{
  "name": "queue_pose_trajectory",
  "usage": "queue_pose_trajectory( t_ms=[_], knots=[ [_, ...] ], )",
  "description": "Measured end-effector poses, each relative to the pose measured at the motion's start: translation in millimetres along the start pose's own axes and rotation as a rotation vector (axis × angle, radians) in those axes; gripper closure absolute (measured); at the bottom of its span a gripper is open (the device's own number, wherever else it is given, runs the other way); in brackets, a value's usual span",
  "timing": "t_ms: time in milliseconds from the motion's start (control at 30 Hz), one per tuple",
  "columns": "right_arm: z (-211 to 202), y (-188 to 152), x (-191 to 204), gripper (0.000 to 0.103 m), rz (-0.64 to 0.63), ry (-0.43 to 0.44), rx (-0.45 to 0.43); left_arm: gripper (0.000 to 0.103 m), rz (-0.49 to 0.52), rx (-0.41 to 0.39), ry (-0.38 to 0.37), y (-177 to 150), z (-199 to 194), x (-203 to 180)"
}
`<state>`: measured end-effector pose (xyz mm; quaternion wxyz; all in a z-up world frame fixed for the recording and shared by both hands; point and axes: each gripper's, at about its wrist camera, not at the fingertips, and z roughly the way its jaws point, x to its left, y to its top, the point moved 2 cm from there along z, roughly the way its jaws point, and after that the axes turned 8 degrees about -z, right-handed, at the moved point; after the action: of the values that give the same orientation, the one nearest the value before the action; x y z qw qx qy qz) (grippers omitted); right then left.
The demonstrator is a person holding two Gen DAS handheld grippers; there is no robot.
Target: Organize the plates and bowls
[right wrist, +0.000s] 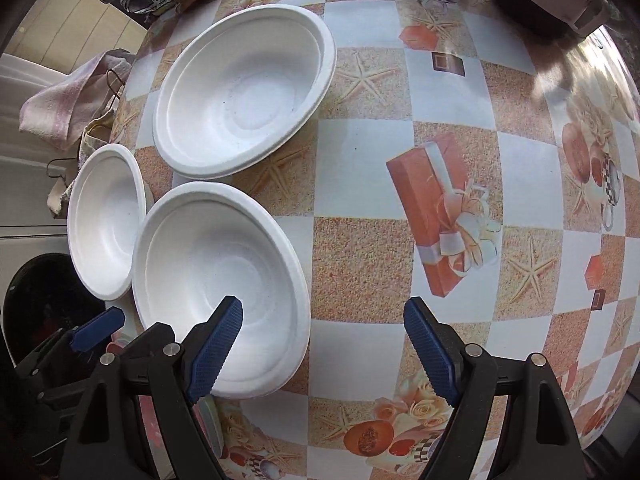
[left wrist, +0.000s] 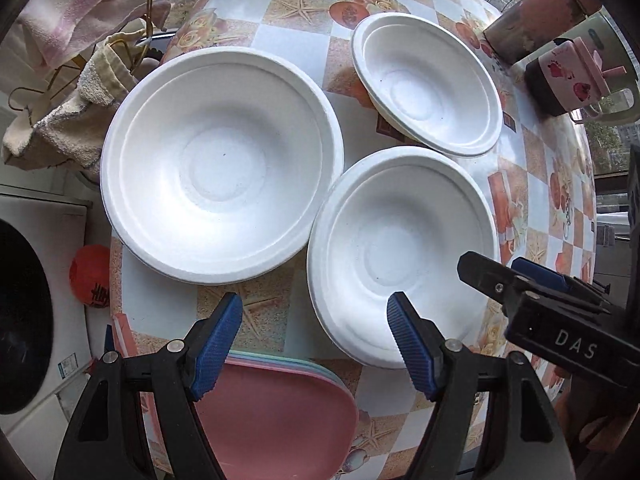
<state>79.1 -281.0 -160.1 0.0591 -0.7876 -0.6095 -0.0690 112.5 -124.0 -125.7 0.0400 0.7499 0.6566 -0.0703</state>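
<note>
Left wrist view: left tool (left wrist: 314, 344) released over near bowl (left wrist: 400, 256) on desk (left wrist: 520, 184), right tool (right wrist: 322, 344) released too; pinch rim, nest into big bowl (left wrist: 220, 164).
</note>
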Motion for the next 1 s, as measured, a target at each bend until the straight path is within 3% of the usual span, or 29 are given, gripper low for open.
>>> queue_pose_trajectory(
  t_ms=[133, 233, 300, 400, 433, 600, 800, 1000],
  knots=[
    [14, 14, 12, 0.019, -0.051, -0.003, 0.010, 0.025, 0.003, 0.028, 0.035, 4, 14, -9],
    [24, 19, 21, 0.021, -0.087, -0.005, 0.017, 0.043, -0.024, 0.065, 0.043, 5, 25, -12],
    [29, 20, 22, 0.037, -0.100, -0.001, 0.029, 0.062, -0.040, 0.091, 0.040, 6, 32, -15],
    [28, 19, 23, 0.077, -0.126, -0.008, 0.026, 0.072, -0.038, 0.103, 0.053, 6, 39, -20],
    [30, 18, 23, 0.086, -0.127, 0.001, 0.036, 0.074, -0.036, 0.101, 0.058, 6, 40, -22],
    [26, 8, 5, 0.087, -0.106, 0.037, 0.031, 0.074, -0.010, 0.093, 0.087, 5, 44, -34],
    [20, -22, -25, 0.087, -0.051, 0.044, 0.044, 0.074, 0.115, 0.078, 0.128, -7, 44, -74],
    [14, -66, -68, 0.086, 0.047, 0.032, 0.057, 0.074, 0.226, 0.107, 0.101, -38, 57, -127]
  ],
)
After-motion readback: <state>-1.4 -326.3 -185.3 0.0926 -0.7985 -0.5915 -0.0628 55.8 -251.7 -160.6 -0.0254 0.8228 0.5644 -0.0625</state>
